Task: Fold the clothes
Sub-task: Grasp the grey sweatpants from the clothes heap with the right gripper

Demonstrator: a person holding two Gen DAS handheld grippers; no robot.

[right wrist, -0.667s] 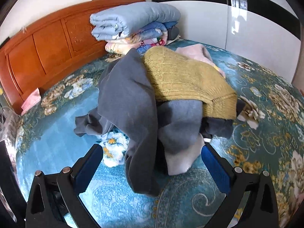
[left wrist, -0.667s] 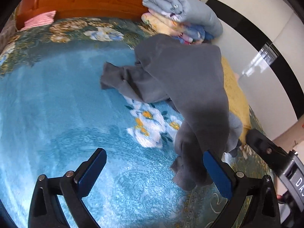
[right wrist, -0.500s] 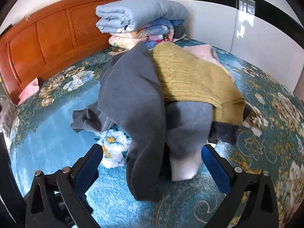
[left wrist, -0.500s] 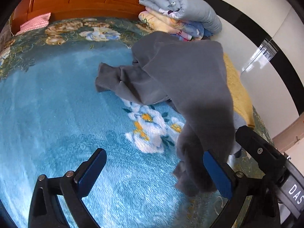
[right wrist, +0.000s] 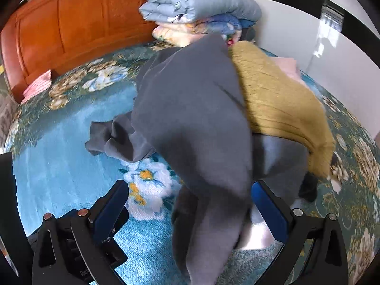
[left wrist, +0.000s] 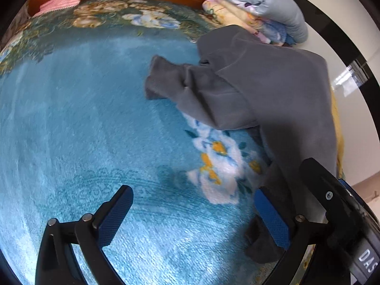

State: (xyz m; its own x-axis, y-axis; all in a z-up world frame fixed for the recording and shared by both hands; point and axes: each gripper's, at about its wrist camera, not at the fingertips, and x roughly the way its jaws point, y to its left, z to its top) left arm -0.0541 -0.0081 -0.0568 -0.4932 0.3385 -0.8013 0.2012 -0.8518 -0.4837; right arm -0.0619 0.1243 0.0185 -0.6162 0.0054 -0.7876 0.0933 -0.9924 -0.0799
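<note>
A dark grey garment [right wrist: 190, 118] lies rumpled over a pile of clothes on a blue flowered bed cover [right wrist: 59, 166]; one part hangs down toward me between the open jaws of my right gripper [right wrist: 190, 204]. A mustard knit sweater [right wrist: 280, 104] and a light grey piece [right wrist: 282, 159] lie beneath it. In the left wrist view the grey garment [left wrist: 261, 87] lies to the right, its lower end by the right finger of my open, empty left gripper [left wrist: 193, 209]. The right gripper's body [left wrist: 337, 204] shows at that view's right edge.
A stack of folded quilts [right wrist: 199, 11] sits against the orange wooden headboard [right wrist: 71, 23]. A pink cloth [right wrist: 39, 85] lies at the headboard's foot. A white wall with a black band [right wrist: 308, 30] borders the bed's right side. Bare blue bed cover [left wrist: 71, 130] spreads left of the pile.
Both grippers have moved forward toward the clothes pile. The grey garment's hanging end now lies between the right gripper's jaws, and the right gripper has come closer into the left view.
</note>
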